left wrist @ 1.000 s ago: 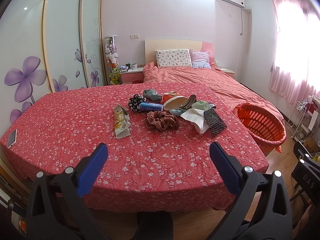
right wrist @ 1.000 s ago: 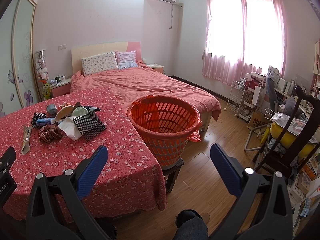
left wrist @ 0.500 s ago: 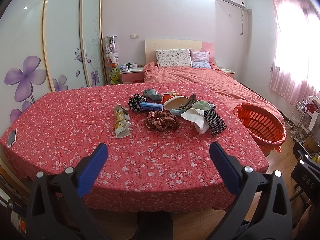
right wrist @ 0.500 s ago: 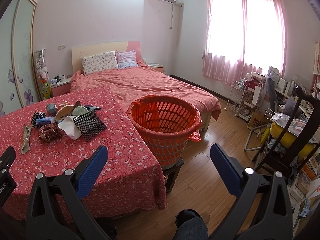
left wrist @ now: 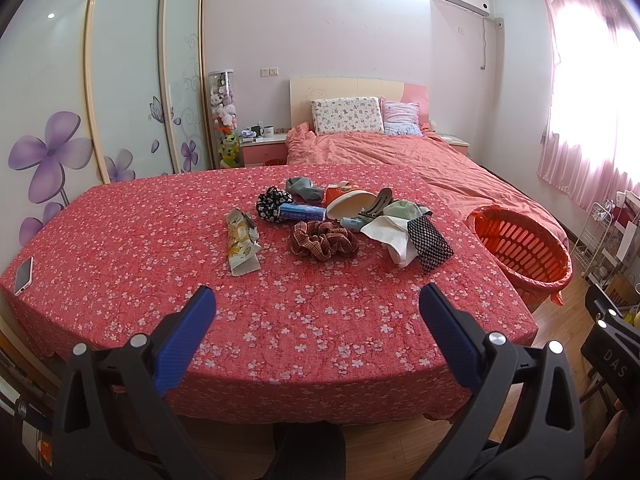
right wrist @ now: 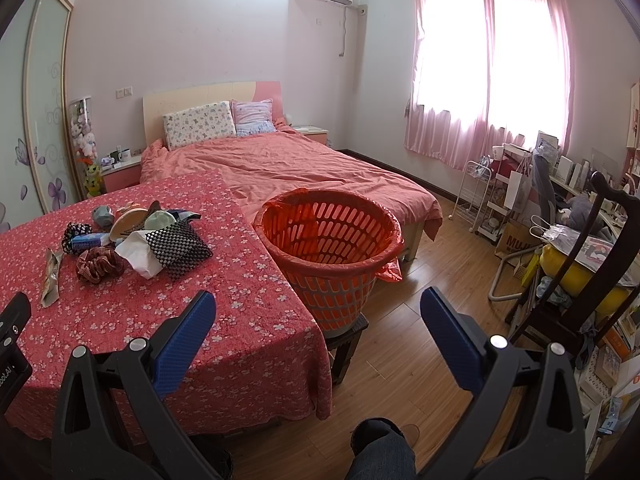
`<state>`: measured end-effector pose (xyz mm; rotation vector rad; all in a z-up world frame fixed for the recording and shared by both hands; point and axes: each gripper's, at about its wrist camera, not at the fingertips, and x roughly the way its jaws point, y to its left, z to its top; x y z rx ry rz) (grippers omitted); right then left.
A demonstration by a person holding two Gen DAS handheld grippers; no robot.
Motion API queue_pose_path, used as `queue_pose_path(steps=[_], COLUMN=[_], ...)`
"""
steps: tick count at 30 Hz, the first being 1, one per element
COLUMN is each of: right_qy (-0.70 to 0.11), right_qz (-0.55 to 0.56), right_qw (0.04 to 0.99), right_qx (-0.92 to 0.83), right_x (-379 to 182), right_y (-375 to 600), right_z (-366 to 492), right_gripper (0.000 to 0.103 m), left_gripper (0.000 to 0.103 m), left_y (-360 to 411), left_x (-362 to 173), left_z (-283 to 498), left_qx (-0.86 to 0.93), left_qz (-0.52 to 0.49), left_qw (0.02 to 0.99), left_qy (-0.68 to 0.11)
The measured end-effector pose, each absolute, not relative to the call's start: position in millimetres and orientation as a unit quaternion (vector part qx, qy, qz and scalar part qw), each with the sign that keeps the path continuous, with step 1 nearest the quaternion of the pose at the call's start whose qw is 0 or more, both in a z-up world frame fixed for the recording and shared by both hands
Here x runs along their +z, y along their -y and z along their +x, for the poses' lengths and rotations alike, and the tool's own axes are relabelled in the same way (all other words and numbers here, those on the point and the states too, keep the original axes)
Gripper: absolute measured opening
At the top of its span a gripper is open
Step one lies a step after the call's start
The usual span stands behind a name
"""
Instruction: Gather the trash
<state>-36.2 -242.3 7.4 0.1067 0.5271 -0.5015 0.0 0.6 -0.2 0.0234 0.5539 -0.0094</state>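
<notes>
Trash sits heaped mid-table on the red floral tablecloth (left wrist: 160,240) — a crumpled white tissue (left wrist: 390,236), a flat yellow snack wrapper (left wrist: 241,246) left of it, well apart. My left gripper (left wrist: 316,312) and right gripper (right wrist: 318,312) both hang with jaws spread wide, holding nothing. Beside the table's right edge stands the orange slotted plastic basket (right wrist: 332,240) — on a low stool.

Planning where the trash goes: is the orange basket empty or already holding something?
Looks empty: the orange basket shows only its red liner inside, though its very bottom is hidden.
</notes>
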Motion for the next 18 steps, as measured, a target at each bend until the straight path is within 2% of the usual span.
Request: queue_pose_path(steps=[18], right_qy=[-0.259], right_qz=[0.052], right_qw=[0.933], right_qx=[-0.245], right_x=[6.8], right_y=[242.2], right_z=[-35.7], right_gripper=[0.101], left_gripper=[0.099], left_y=[-2.9], left_x=[-1.0], left_z=[-1.3], left_qx=[-0.005], left_qz=[0.011], left_qw=[0.962], left_qy=[-0.274])
